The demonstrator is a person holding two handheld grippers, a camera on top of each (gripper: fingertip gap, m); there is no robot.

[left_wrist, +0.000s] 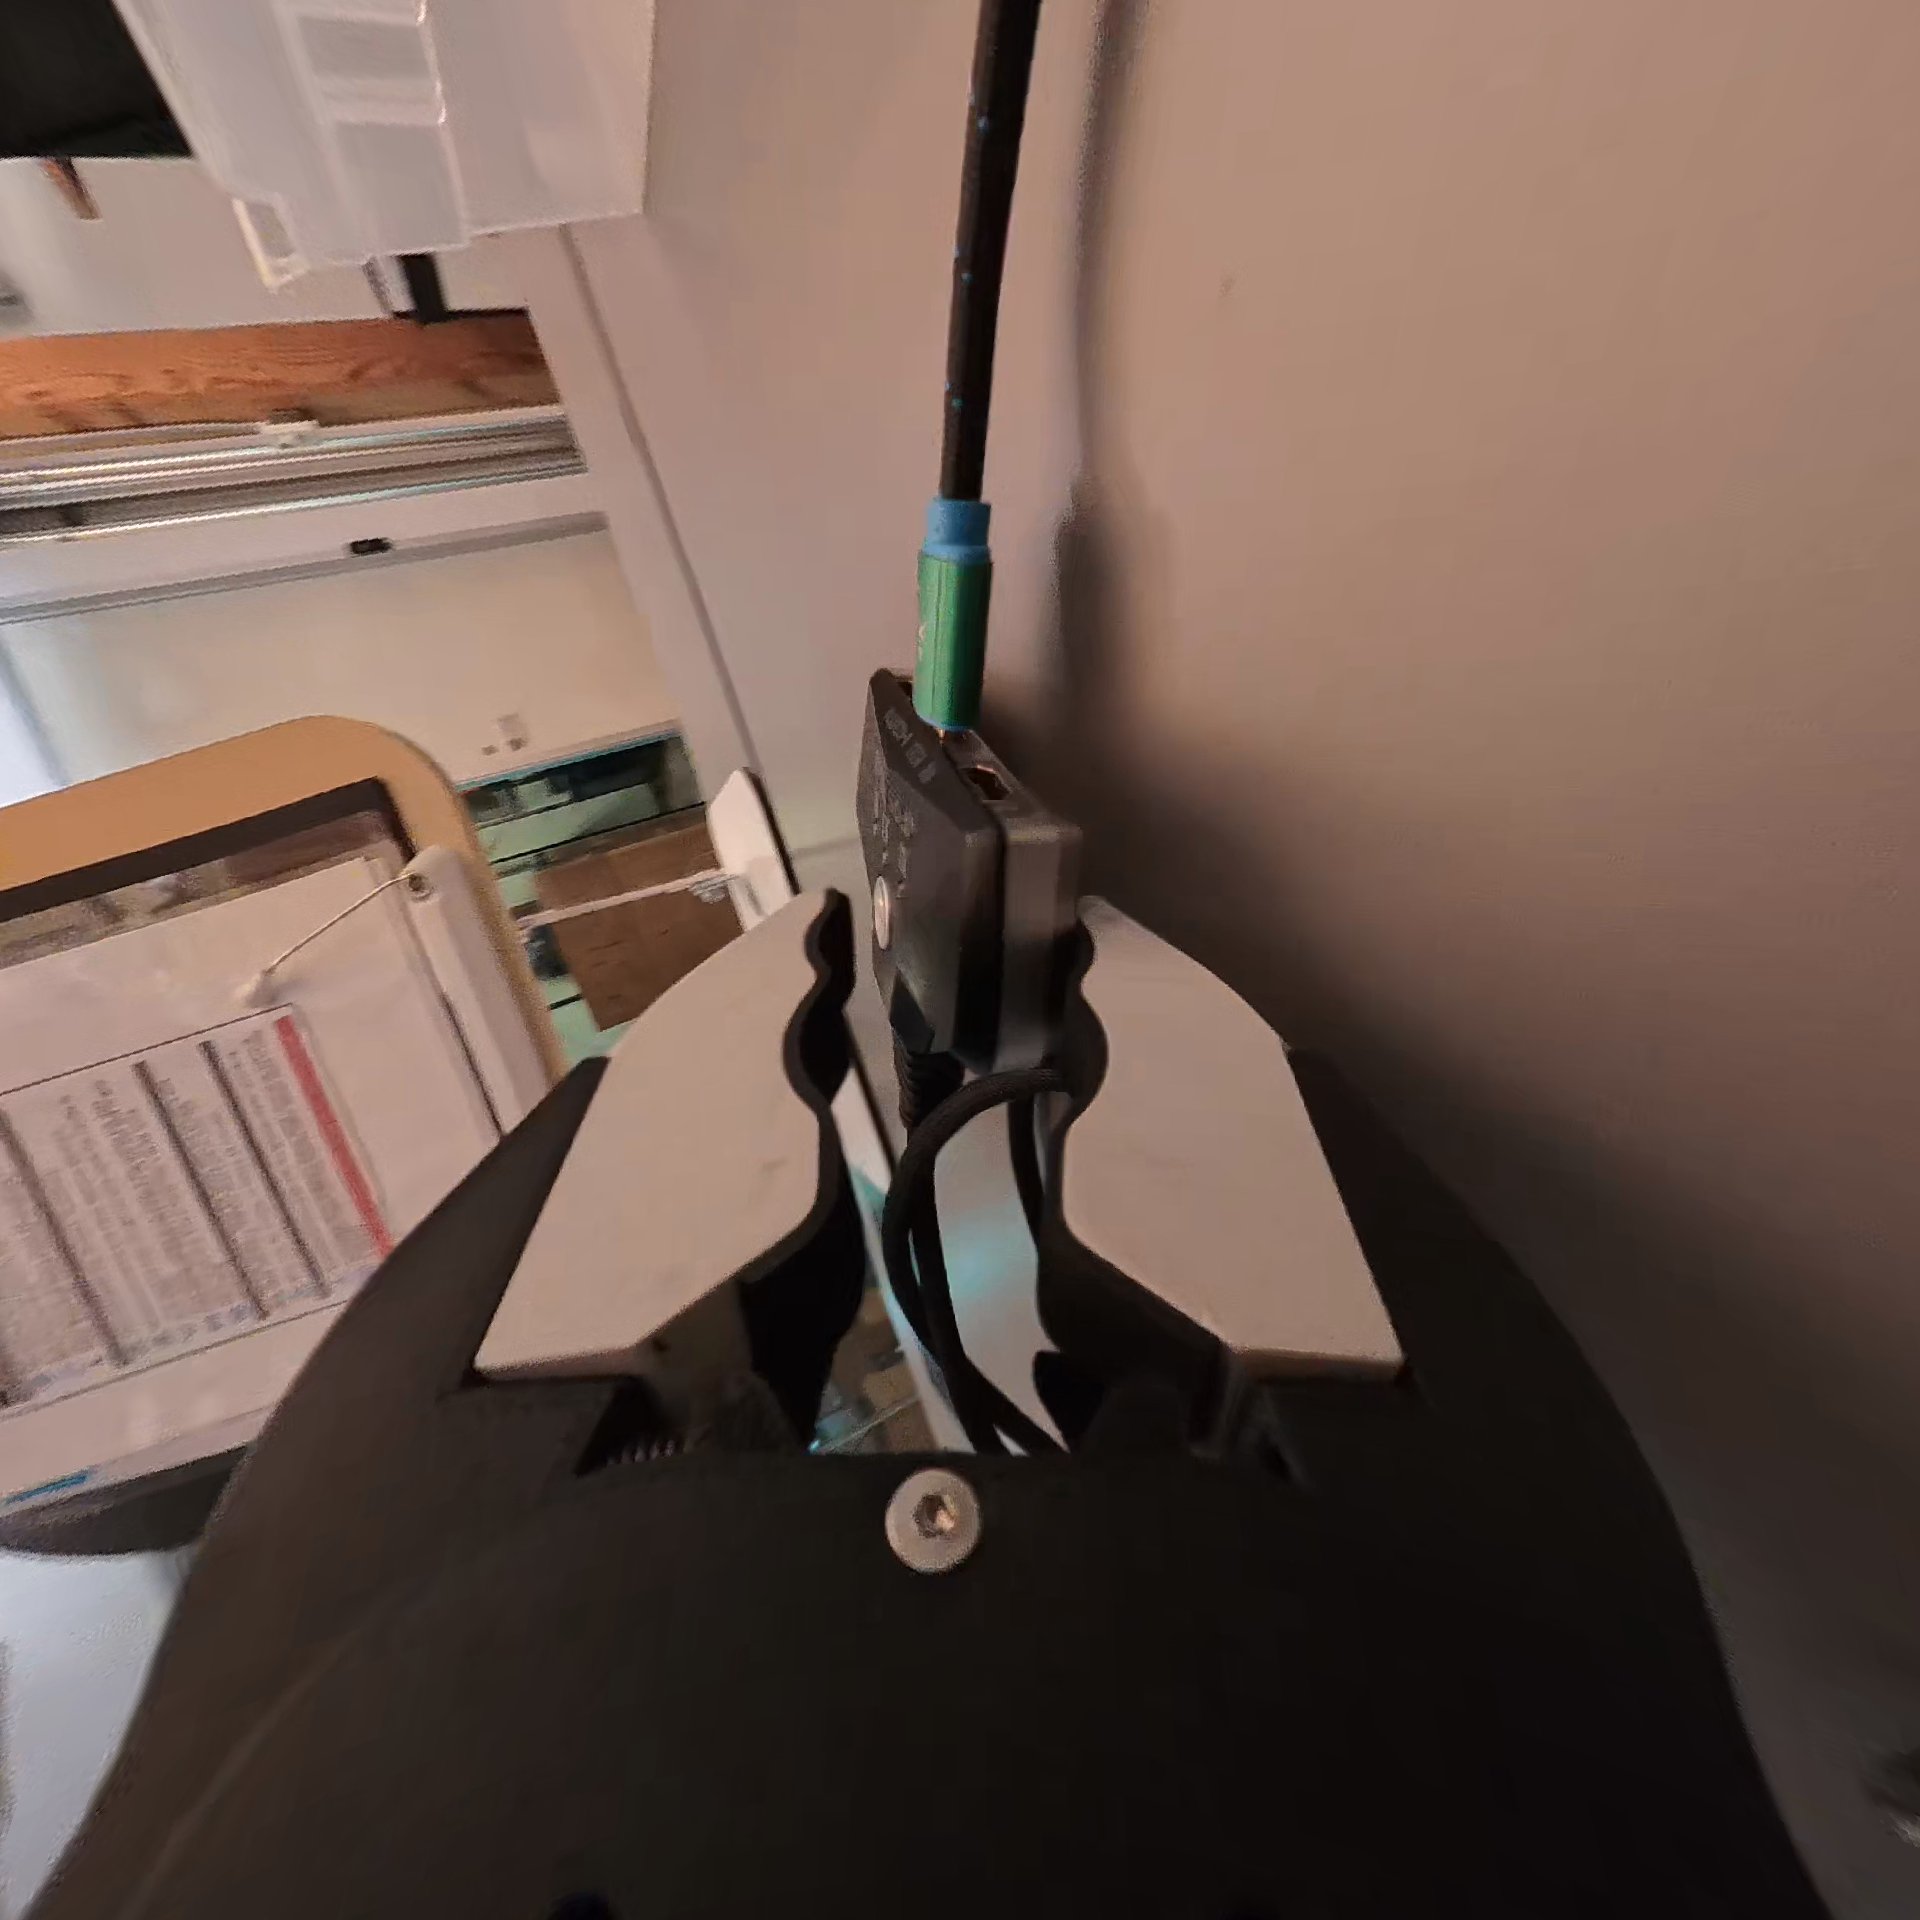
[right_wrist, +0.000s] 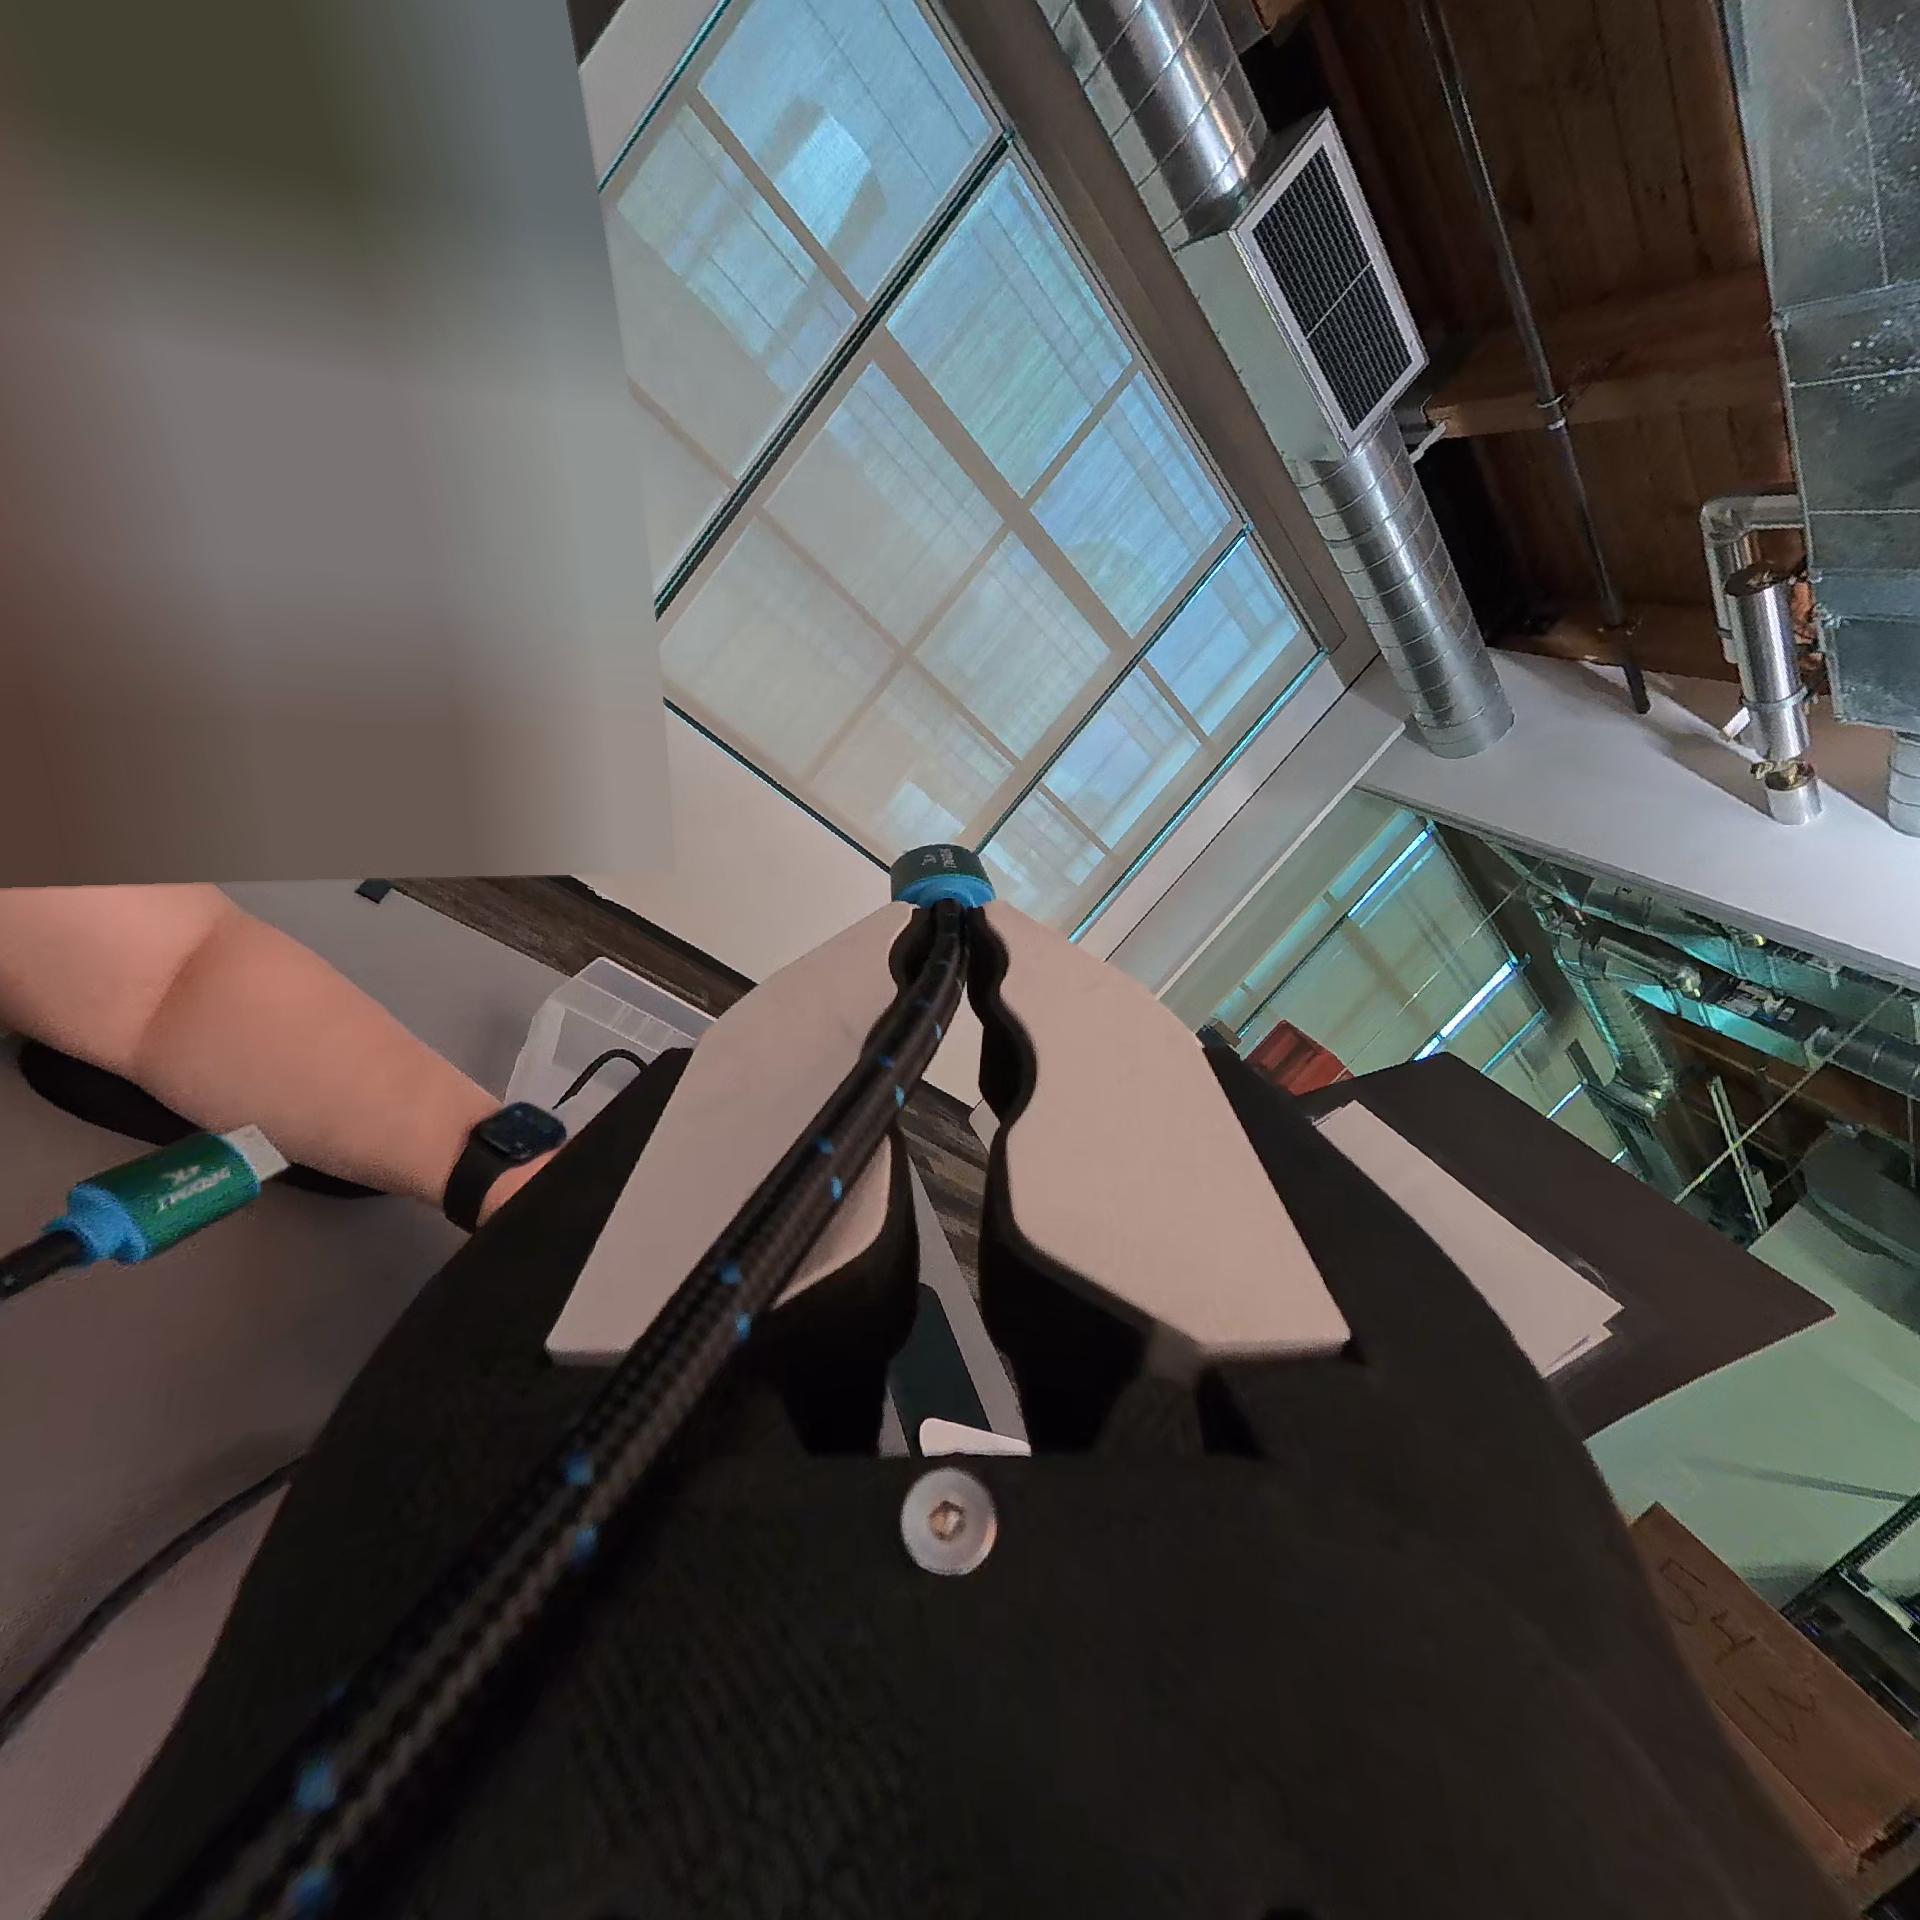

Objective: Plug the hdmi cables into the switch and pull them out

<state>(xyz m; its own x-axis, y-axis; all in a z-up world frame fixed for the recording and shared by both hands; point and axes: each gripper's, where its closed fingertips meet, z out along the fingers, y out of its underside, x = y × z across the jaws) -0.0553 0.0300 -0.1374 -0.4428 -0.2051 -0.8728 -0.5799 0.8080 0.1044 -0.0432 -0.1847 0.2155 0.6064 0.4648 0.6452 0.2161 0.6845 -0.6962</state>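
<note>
Here the left gripper (left_wrist: 956,956) brackets the small dark grey switch box (left_wrist: 961,883), seemingly steadying it, one green-shelled plug (left_wrist: 948,644) seated; the right gripper (right_wrist: 940,930) pinches a black braided cable (right_wrist: 831,1143) behind its plug.

claw (left_wrist: 961,940): black body | grey fingers | silver screw (left_wrist: 932,1524) | wrist: black watch (right_wrist: 499,1153)

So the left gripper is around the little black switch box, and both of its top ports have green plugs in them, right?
Not quite. In the left wrist view the left gripper does sit around the black switch box, but only one green plug is in a top port; the port beside it is empty.
</note>
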